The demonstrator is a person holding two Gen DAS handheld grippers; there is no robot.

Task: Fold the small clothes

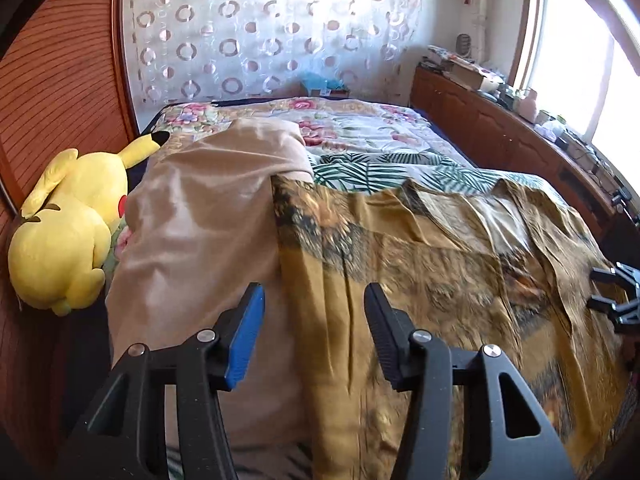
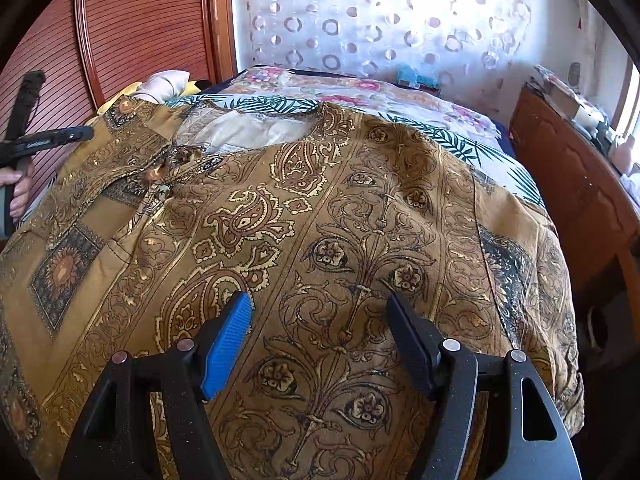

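The left gripper (image 1: 314,302) hangs with jaws parted and nothing between them, over the near edge of a mustard-brown paisley-printed shirt (image 2: 320,220) spread flat on the bed. The right gripper (image 2: 320,312) is likewise released above the shirt's middle. Beside the shirt lies a beige cloth (image 1: 200,220); farther left, a yellow plush toy (image 1: 68,220).

Shirt (image 2: 340,216): thin woven cloth w/ matt print. Beige garment (image 1: 200,216): soft cloth, slight sheen. Plush toy (image 1: 68,224): fuzzy fabric. Headboard (image 2: 132,28): ribbed, glossy wood. Fingers (image 2: 226,344): ridged blue rubber pad, matt black plastic.
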